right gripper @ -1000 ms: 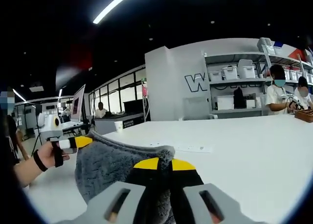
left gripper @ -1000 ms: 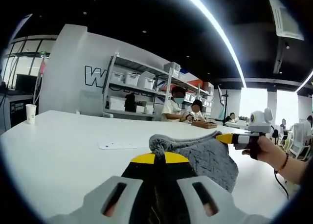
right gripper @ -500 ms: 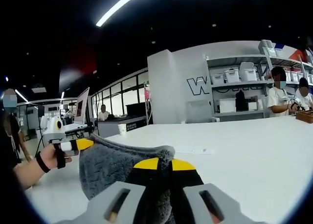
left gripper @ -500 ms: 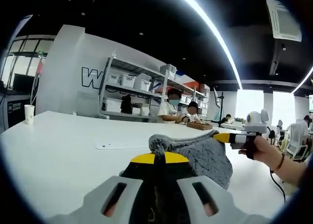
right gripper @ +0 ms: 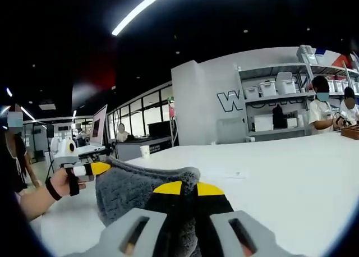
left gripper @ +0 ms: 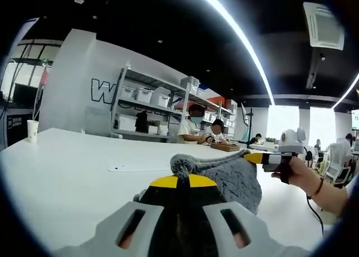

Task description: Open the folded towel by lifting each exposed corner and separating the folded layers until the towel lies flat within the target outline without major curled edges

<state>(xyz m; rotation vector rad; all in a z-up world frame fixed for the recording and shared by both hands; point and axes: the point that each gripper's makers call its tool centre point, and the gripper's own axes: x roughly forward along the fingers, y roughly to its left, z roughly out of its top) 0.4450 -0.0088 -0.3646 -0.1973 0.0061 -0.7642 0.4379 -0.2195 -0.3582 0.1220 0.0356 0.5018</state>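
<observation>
A grey knitted towel [left gripper: 235, 175] hangs stretched in the air between my two grippers, above the white table [left gripper: 67, 167]. My left gripper [left gripper: 182, 181] is shut on one corner of it, which bunches just above the yellow tips. Its other corner is pinched by the right gripper [left gripper: 255, 157], held in a hand at the right. In the right gripper view the towel [right gripper: 129, 189] sags to the left of my right gripper [right gripper: 188, 188], which is shut on its near corner. The left gripper [right gripper: 95, 168] holds the far corner there.
Shelving with white bins [left gripper: 146, 108] stands against the back wall, and two people [left gripper: 202, 125] sit beside it. A paper cup [left gripper: 32, 131] stands at the table's far left edge. A flat white sheet [left gripper: 132, 166] lies on the table beyond the towel.
The two grippers have kept their hold on the towel's corners. Both views have swung slightly, and the far gripper sits a little nearer in each.
</observation>
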